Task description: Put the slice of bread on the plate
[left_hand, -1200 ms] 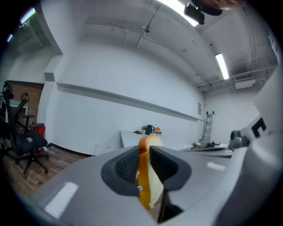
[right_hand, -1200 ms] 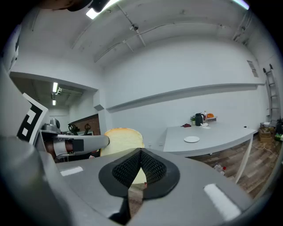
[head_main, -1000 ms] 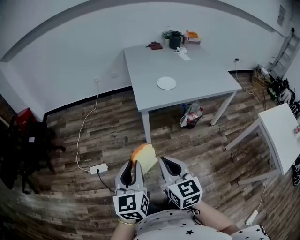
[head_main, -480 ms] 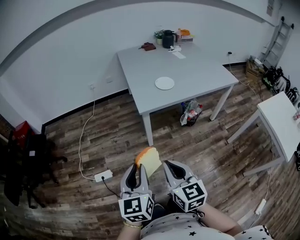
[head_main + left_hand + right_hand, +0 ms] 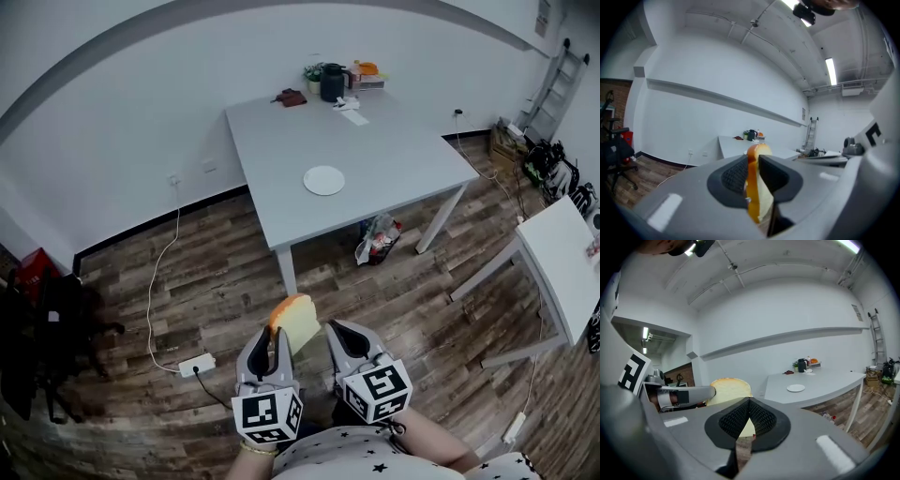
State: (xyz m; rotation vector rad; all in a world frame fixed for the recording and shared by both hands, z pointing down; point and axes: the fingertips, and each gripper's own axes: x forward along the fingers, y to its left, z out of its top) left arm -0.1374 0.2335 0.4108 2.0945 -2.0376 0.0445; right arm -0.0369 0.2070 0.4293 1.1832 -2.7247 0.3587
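Plate (image 5: 323,180) seemingly nearer; pale, orange-crusted bread slice (image 5: 298,319) in left claw (image 5: 272,339)

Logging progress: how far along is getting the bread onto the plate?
Done: the slice of bread is gripped in the left gripper. In hand: it is held over the wooden floor, well short of the table. Left: reach the table and set it on the bare plate.

A grey surface (image 5: 394,159) is standing well ahead of the left tongs (image 5: 270,336), carrying a black jug (image 5: 332,82) at its far edge. A power strip (image 5: 196,365) is lying on the wooden floor (image 5: 187,272) just to their left. A ladder (image 5: 553,84) is leaning far ahead to the right.
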